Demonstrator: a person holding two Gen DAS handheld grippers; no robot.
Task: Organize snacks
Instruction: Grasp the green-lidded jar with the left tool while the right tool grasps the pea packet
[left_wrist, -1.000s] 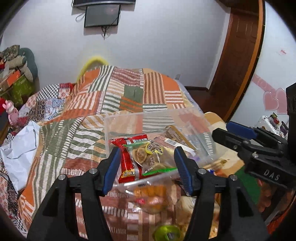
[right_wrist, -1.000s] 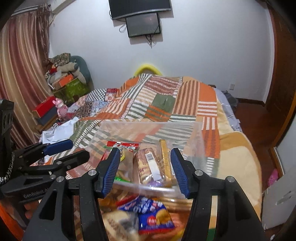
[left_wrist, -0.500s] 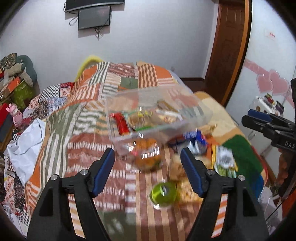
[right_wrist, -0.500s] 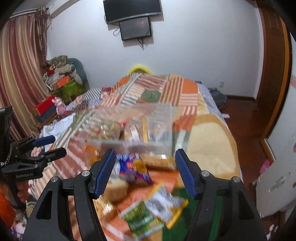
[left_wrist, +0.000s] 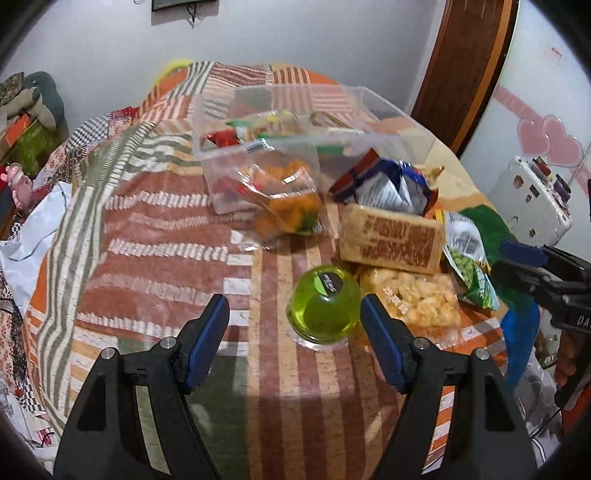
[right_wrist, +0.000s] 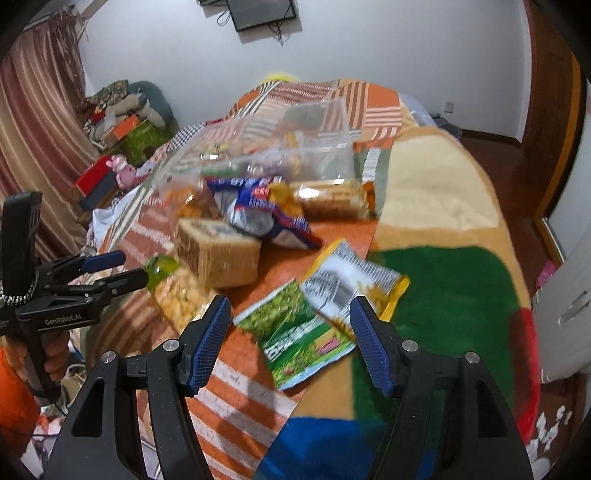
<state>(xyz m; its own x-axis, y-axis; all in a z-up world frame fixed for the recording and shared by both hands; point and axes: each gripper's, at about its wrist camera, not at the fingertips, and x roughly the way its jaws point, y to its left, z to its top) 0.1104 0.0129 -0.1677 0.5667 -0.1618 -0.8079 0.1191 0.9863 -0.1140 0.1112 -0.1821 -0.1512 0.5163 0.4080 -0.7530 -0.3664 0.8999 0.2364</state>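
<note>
hovering half-open and empty, left tongs frame jelly cup, right tongs green packet.

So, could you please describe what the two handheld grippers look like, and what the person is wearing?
Both are black plastic frames with two long fingers, silver bolts at the joints and ribbed blue pads. The left gripper carries white "GenRobot.AI" lettering and a braided cord at its body. The right gripper shows white letters, cut off at the picture's edge. The person wears an orange sleeve.

wrist views, angled downward, sharing snack pile
</note>
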